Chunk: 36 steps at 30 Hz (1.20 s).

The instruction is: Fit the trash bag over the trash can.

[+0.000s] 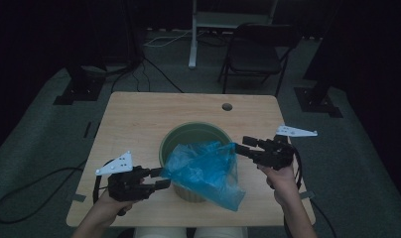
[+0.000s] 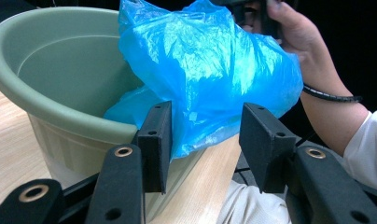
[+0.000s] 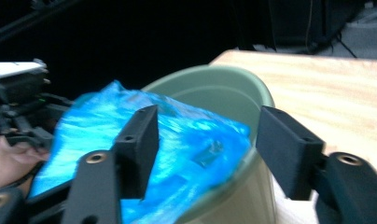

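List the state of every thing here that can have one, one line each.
Blue plastic bag: crumpled, draped over the bucket's near rim, partly inside.
Green bucket: upright on the table, no lid.
Left claw: open, bag between its jaws.
Right claw: open, at the bag's edge.
Folding chair: unfolded, unoccupied.

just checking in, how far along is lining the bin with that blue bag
Done: the blue bag lies over the green bin, partly inside. In hand: both tools flank it, left tool and right tool, jaws apart with plastic between them. Left: spreading the bag's mouth around the rim, most of it bare.
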Each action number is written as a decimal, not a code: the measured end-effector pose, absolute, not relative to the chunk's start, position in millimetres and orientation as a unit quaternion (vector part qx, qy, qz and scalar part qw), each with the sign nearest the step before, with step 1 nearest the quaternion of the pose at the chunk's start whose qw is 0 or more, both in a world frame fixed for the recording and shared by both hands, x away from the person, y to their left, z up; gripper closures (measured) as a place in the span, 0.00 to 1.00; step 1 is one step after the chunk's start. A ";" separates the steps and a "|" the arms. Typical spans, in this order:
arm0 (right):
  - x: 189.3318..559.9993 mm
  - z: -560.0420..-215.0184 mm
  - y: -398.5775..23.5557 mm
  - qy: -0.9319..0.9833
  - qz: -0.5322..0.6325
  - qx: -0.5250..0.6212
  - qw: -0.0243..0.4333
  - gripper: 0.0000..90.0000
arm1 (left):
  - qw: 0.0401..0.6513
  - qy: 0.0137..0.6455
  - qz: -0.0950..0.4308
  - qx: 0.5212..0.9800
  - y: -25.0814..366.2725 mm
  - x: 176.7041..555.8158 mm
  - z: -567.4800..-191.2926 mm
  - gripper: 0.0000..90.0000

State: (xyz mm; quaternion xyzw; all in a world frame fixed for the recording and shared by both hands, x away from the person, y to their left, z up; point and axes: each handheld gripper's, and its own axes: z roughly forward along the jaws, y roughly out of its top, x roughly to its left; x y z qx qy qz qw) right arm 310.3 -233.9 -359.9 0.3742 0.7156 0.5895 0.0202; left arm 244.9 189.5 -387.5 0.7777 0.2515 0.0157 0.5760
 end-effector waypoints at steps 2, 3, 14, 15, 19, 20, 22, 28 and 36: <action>315.9 -366.9 -230.5 0.722 0.579 0.378 0.014 0.38 | 0.575 0.253 0.014 0.778 190.3 245.0 -388.7 0.62; 318.7 -370.0 -228.7 0.725 0.574 0.381 0.012 0.37 | 0.575 0.254 0.014 0.778 190.6 245.0 -389.3 0.62; 336.6 -371.5 -222.9 0.722 0.583 0.370 -0.025 1.00 | 0.579 0.262 0.011 0.772 196.2 246.4 -392.9 0.62; 335.7 -369.6 -222.6 0.724 0.583 0.368 -0.018 1.00 | 0.578 0.264 0.012 0.772 197.1 246.2 -393.1 0.62; 328.7 -361.8 -222.2 0.727 0.588 0.355 0.000 1.00 | 0.580 0.266 0.012 0.770 200.7 245.1 -393.9 0.62; 327.4 -360.6 -223.0 0.725 0.589 0.356 0.006 0.99 | 0.580 0.266 0.013 0.770 201.4 244.7 -394.0 0.62; 327.2 -358.4 -224.9 0.722 0.594 0.354 0.008 0.69 | 0.581 0.267 0.013 0.769 202.8 243.9 -393.8 0.62; 330.0 -358.6 -217.0 0.743 0.572 0.347 0.024 0.43 | 0.582 0.269 0.013 0.767 204.9 243.1 -394.3 0.62; 349.8 -364.0 -202.1 0.762 0.552 0.338 0.015 0.35 | 0.583 0.267 0.012 0.767 205.1 243.8 -394.9 0.62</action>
